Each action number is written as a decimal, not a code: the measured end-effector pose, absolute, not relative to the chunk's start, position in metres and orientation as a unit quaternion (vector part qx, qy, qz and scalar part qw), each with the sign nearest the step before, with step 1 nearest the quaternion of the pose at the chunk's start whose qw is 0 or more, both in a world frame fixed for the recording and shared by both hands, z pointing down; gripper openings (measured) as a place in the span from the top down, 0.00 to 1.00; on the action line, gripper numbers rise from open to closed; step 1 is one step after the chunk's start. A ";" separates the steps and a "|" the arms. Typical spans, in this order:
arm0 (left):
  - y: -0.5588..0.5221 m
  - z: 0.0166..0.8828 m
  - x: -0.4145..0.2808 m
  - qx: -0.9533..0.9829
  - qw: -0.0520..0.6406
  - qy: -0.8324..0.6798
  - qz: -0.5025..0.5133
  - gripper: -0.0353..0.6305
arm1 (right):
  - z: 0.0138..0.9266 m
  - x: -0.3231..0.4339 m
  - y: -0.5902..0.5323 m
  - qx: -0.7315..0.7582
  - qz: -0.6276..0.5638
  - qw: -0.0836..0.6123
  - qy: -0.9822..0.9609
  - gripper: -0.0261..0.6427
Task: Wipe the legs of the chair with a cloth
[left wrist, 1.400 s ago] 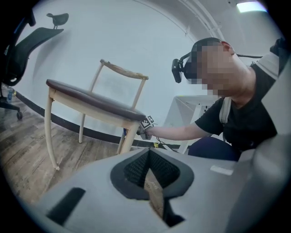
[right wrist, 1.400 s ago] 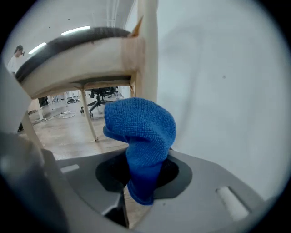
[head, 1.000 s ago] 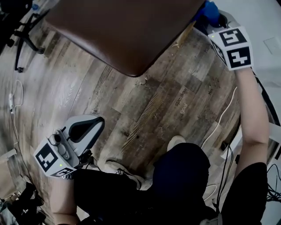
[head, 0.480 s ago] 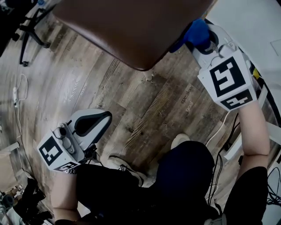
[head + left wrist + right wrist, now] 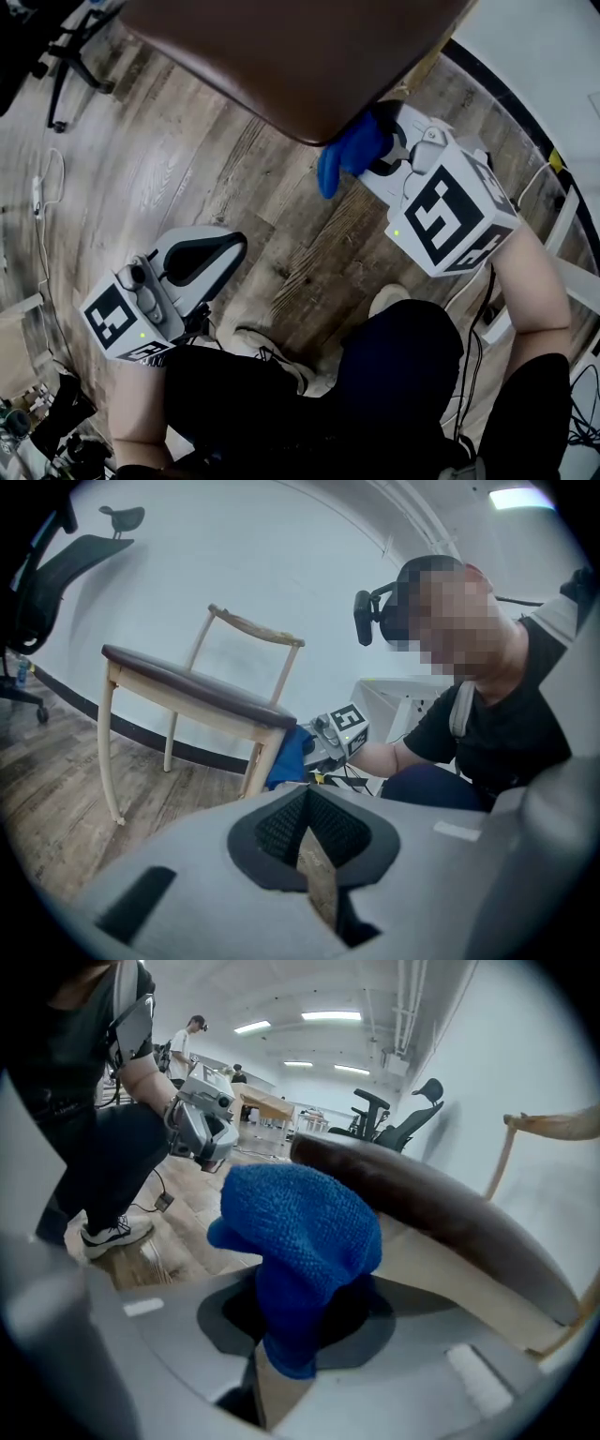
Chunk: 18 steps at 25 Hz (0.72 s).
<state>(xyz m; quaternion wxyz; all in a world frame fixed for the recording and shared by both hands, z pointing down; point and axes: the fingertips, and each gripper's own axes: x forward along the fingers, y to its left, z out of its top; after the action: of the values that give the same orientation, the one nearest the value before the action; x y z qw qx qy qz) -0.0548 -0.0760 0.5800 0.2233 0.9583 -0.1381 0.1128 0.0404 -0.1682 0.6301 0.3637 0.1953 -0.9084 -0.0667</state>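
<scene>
Head view: blue cloth [image 5: 349, 155] is bunched, long axis running out of right gripper [image 5: 380, 150] toward front corner of chair [image 5: 300, 56], free end drooping. Left gripper view: cloth sits right by top of upright pale front leg [image 5: 255, 766]; contact unclear. Wood-plank floor [image 5: 187, 159], white wall [image 5: 281, 555] w/ dark baseboard, office chairs [image 5: 403, 1119] behind. Right jaws clamped on cloth. Left gripper [image 5: 199, 258] low by person's knee, jaws together, nothing btw them.

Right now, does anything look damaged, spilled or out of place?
Nothing stands out. The chair stands upright, the right claw grips the blue cloth beside its front leg, and the left claw is shut, empty.
</scene>
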 end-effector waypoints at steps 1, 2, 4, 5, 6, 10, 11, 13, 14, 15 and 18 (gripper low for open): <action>-0.076 0.580 -0.055 0.958 0.223 -0.139 0.113 0.95 | 0.633 0.037 -0.167 0.189 -0.064 0.364 -0.910 0.79; -0.076 0.580 -0.056 0.958 0.223 -0.139 0.113 0.95 | 0.635 0.035 -0.166 0.185 -0.061 0.364 -0.911 0.78; -0.076 0.581 -0.058 0.958 0.224 -0.141 0.114 0.95 | 0.636 0.033 -0.166 0.182 -0.047 0.356 -0.916 0.78; -0.076 0.581 -0.059 0.958 0.225 -0.141 0.113 0.95 | 0.637 0.032 -0.167 0.182 -0.038 0.349 -0.918 0.79; -0.077 0.581 -0.060 0.957 0.225 -0.141 0.113 0.95 | 0.638 0.032 -0.167 0.182 -0.028 0.343 -0.921 0.79; -0.079 0.583 -0.060 0.957 0.227 -0.141 0.113 0.95 | 0.652 0.032 -0.167 0.187 0.004 0.324 -0.927 0.81; -0.079 0.584 -0.060 0.957 0.228 -0.140 0.114 0.95 | 0.660 0.032 -0.167 0.188 0.013 0.323 -0.927 0.82; -0.079 0.587 -0.058 0.956 0.230 -0.138 0.116 0.95 | 0.681 0.033 -0.168 0.188 0.033 0.324 -0.926 0.81; -0.079 0.588 -0.057 0.956 0.231 -0.137 0.117 0.95 | 0.693 0.033 -0.168 0.187 0.044 0.326 -0.926 0.81; -0.079 0.589 -0.057 0.956 0.232 -0.136 0.118 0.95 | 0.706 0.033 -0.168 0.186 0.054 0.327 -0.925 0.81; -0.080 0.590 -0.057 0.955 0.235 -0.136 0.118 0.95 | 0.750 0.033 -0.169 0.182 0.080 0.339 -0.919 0.81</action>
<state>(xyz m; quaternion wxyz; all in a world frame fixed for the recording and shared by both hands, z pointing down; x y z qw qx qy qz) -0.0567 -0.0799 0.5905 0.2348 0.9551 -0.1364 0.1183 0.0333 -0.1688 0.7501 0.3395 0.1821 -0.9194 0.0801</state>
